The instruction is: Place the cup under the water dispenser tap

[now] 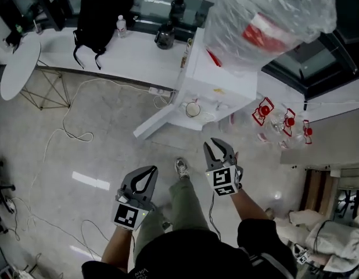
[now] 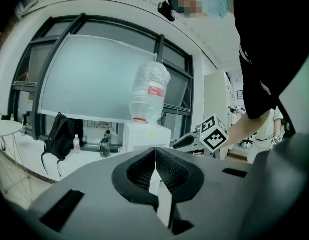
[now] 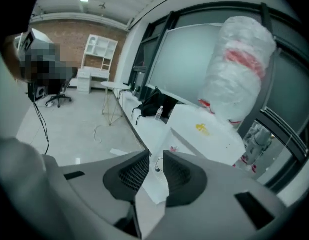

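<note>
White and thin-walled, the cup on the dispenser ledge looks light and easily crushed; grip its side wall gently. Both well short of it and empty, the left hand-held gripper is closed, the right hand-held gripper slightly apart. Only a cable trails nearby.

Dark grey on left tool and right tool, with black-and-white square markers; white dispenser ahead of right tool; red-labelled clear bottle; black backpack on white counter beyond left tool; pale grey floor.
</note>
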A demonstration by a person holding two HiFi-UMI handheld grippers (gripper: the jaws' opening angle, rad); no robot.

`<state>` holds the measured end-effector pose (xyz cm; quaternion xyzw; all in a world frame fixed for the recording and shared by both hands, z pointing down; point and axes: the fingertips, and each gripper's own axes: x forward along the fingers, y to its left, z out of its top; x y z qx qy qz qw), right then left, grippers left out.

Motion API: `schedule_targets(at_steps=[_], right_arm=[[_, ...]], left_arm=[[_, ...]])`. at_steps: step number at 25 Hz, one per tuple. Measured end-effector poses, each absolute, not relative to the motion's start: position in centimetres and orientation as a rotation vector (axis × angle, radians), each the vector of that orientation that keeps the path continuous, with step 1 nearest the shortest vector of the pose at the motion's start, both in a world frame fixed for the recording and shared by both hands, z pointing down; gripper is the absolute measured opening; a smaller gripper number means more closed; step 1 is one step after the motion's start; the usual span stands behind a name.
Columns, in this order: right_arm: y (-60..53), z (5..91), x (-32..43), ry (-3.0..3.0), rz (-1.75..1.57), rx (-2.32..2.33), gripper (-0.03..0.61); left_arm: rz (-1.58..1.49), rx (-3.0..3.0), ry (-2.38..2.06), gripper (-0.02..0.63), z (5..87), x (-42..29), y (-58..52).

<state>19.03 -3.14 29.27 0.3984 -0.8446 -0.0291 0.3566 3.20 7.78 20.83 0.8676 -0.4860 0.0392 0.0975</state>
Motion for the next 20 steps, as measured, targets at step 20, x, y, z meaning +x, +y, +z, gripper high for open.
schedule_targets(at_steps=[20], right_arm=[[15.3,13.6,20.9,-2.439,0.243,1.518,0.051]], left_arm=[[0.100,2.768,-1.286,0.020,10.0,6.0,19.7]])
